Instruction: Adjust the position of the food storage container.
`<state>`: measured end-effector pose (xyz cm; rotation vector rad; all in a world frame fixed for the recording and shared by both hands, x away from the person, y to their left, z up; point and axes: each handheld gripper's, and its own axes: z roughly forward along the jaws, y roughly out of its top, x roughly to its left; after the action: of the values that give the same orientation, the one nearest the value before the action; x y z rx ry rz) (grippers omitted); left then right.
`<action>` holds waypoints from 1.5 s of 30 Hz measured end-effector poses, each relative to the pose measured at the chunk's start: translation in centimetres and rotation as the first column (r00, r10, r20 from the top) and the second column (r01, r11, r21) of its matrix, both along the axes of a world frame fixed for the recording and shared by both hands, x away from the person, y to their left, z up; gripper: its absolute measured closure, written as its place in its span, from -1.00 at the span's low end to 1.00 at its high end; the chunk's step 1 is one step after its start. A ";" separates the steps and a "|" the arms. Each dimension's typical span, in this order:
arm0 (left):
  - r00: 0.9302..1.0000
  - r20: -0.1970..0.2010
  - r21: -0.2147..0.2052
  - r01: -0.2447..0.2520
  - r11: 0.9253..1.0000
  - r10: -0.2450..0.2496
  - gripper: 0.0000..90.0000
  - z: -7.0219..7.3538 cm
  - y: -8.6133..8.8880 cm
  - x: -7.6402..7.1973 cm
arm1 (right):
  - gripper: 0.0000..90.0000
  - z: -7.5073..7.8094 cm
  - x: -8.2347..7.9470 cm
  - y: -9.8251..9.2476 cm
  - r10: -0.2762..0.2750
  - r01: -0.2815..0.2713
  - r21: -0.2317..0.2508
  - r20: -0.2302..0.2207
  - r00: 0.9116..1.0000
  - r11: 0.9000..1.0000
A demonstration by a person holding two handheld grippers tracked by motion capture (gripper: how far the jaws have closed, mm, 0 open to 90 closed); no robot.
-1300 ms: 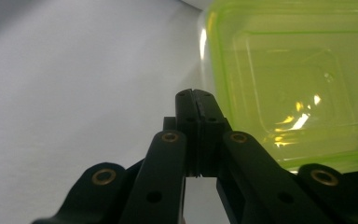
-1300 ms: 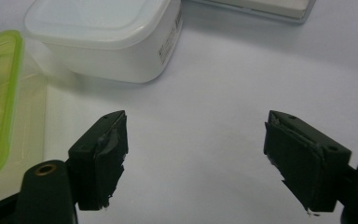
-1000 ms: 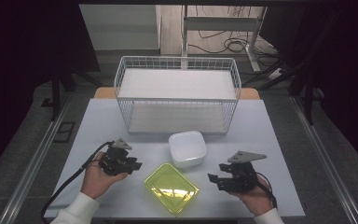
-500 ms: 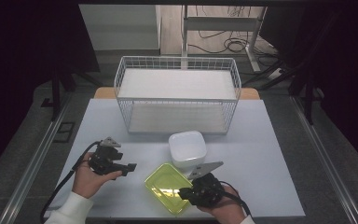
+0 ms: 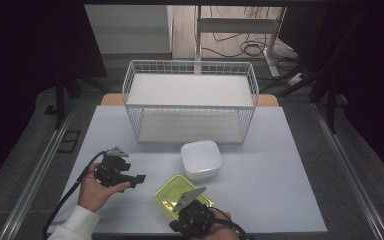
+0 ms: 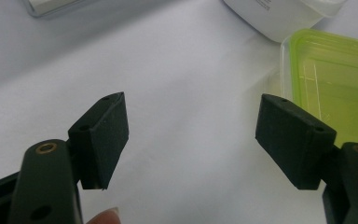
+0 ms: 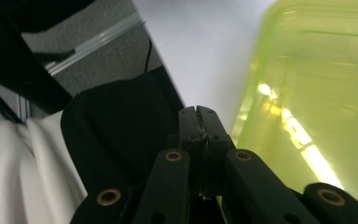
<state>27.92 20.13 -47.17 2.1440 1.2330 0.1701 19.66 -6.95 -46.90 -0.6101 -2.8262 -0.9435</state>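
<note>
Table point(image 5: 290, 165), pale grey-white top, seen from above. Wire basket point(image 5: 190, 100), white, stands at the far middle of the table; a white liner covers its floor.

White square container point(image 5: 201, 159) sits just in front of the basket, right of centre. Yellow-green translucent lid point(image 5: 172, 196) lies flat on the table near the front edge, just beside the white container on its near-left side; whether the two touch, cannot tell.

Left gripper point(image 5: 137, 178) held in the left hand point(image 5: 96, 191) at the front left of the table, a black cable trailing back off the edge. Its fingers point(image 6: 103, 135) are spread wide apart with bare table between them, grasping nothing. In the left gripper view the lid's corner lies past the right finger, the white container beyond it.

Right gripper point(image 7: 198, 122) at the front edge, over the lid's near end in the high view. Its fingers are pressed flat together, nothing between them. In the right gripper view the lid sits right beside the tips, to their right. White sleeve point(image 7: 25, 168) at lower left there.
</note>
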 end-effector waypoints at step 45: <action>0.999 -0.036 0.025 0.034 0.999 -0.033 -0.50 -0.8 -0.6 0.2 | 0.98 -0.3 1.0 -6.9 -0.070 0.081 -0.139 0.078 0.994 0.987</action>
<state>28.17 19.53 -47.96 2.1976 1.2207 0.1343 20.61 -13.87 -47.21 -0.7178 -2.9743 -0.7954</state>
